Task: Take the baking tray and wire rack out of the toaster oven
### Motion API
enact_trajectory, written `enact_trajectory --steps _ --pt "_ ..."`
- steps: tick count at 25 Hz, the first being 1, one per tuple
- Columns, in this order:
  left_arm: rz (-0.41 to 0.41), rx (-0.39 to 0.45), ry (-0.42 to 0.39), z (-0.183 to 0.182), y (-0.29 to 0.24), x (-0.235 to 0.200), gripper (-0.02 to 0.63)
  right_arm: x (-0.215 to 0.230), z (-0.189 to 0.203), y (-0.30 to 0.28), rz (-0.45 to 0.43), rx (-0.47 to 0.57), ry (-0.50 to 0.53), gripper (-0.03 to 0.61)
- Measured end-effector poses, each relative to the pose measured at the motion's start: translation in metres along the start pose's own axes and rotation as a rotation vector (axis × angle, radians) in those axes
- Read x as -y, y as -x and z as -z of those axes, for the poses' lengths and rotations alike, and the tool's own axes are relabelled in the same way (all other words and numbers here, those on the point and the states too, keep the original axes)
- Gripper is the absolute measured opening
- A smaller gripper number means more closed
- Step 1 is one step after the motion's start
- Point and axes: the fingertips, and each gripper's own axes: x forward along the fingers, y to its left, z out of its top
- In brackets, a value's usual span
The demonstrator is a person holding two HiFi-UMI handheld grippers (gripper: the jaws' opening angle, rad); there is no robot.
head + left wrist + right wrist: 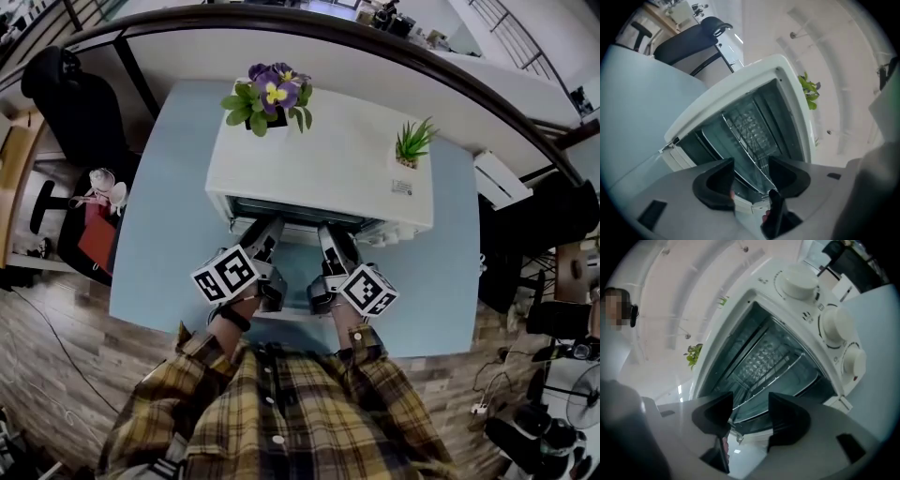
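Observation:
A white toaster oven (319,169) stands on a light blue table (164,234), its front open toward me. Inside it lies the wire rack (751,123) (769,356), with the dark baking tray (809,373) just under it. My left gripper (265,232) (750,176) is at the left half of the opening. Its jaws stand apart and the rack's front wire runs across the gap without the pads pressing on it. At the right half, my right gripper (330,232) (750,411) is also open, with the rack's front edge just beyond its jaws. Both views are rolled to one side.
A pot of purple flowers (269,94) and a small green plant (411,142) stand on the oven's top. Three white knobs (834,324) line the oven's right side. A black office chair (80,103) is at the far left. The table's near edge is close to my body.

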Motion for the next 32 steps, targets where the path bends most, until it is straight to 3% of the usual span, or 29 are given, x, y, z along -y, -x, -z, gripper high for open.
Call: enact_trajectory --steps 9,17,20,23,25,28,32 --pt "0.023 0.091 0.234 -0.016 -0.023 -0.022 0.219 0.015 -0.008 -0.027 -0.021 0.069 -0.167 0.221" --pt "0.089 0.138 0.259 -0.027 -0.039 -0.019 0.202 0.014 -0.011 -0.048 -0.082 0.086 -0.215 0.216" --pt "0.107 0.152 0.276 -0.032 -0.042 -0.018 0.184 0.012 -0.016 -0.054 -0.103 0.112 -0.253 0.185" --pt "0.121 0.164 0.3 -0.035 -0.045 -0.019 0.15 0.016 -0.021 -0.056 -0.103 0.146 -0.306 0.147" --pt "0.122 0.158 0.305 -0.036 -0.046 -0.02 0.124 0.021 -0.02 -0.057 -0.094 0.152 -0.32 0.089" --pt "0.104 0.15 0.321 -0.034 -0.047 -0.023 0.005 0.027 -0.017 -0.056 -0.079 0.153 -0.352 0.036" --pt "0.101 0.153 0.352 -0.032 -0.044 -0.025 -0.005 0.026 -0.015 -0.055 -0.096 0.155 -0.405 0.021"
